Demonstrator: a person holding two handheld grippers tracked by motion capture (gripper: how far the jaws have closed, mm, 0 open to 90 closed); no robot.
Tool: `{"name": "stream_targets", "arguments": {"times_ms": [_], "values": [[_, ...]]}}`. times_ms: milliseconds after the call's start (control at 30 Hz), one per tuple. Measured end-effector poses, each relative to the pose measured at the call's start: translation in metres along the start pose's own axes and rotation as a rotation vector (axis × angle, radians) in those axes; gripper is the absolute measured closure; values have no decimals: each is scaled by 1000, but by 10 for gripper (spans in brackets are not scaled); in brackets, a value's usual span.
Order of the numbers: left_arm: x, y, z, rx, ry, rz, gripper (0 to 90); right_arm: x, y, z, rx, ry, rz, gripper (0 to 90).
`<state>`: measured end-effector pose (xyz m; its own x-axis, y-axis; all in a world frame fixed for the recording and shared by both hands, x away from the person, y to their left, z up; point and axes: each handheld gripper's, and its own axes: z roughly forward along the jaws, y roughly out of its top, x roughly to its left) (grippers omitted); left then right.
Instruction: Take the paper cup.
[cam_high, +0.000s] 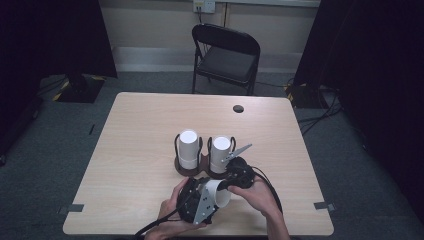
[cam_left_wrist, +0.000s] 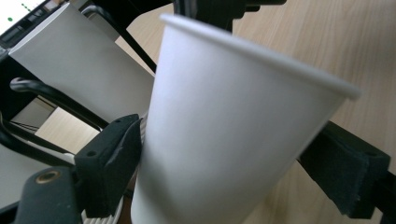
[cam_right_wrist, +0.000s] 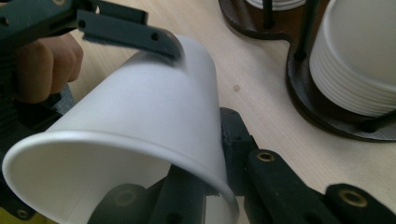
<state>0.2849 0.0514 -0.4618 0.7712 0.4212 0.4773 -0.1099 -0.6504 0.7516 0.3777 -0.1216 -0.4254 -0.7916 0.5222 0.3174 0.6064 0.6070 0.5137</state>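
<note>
— Holding one white paper cup (cam_high: 218, 193) between us at the near edge of the worktop (cam_high: 140, 130), aren't we?

— We are. Our left tool (cam_left_wrist: 219, 154) has its two black jaws closed against the cup's sides, one on each side, gripping it.

— And the right tool (cam_high: 235, 175)?

— Its jaws pinch the cup's rim wall in the right gripper view: one jaw sits inside the mouth, the other outside against the wall. They are closed on it. The cup lies tilted, mouth toward our right tool.

— What do we see beyond it?

— Just past our hands, near the worktop's middle, stands a dark holder (cam_high: 192, 167) with two upright stacks of white cups, the left stack (cam_high: 188, 148) and the right stack (cam_high: 220, 153).

— Farther still?

— A round hole (cam_high: 238, 108) in the worktop's far right part, then a black folding chair (cam_high: 226, 56) behind the far edge.
</note>
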Motion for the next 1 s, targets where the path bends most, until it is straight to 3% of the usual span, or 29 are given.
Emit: {"name": "stream_targets", "arguments": {"times_ms": [367,533,633,867,1000], "values": [[-5,7,3,-19,24,28,183,6,8,8,37,-4,20,884],[-4,8,3,-27,20,2,179,8,9,10,37,-11,22,888],[-3,7,2,-49,17,-37,183,8,9,10,32,-4,25,891],[0,6,3,-43,3,-61,185,11,9,10,30,-26,28,894],[0,8,2,-29,10,-47,186,11,9,9,27,-21,33,895]]}}
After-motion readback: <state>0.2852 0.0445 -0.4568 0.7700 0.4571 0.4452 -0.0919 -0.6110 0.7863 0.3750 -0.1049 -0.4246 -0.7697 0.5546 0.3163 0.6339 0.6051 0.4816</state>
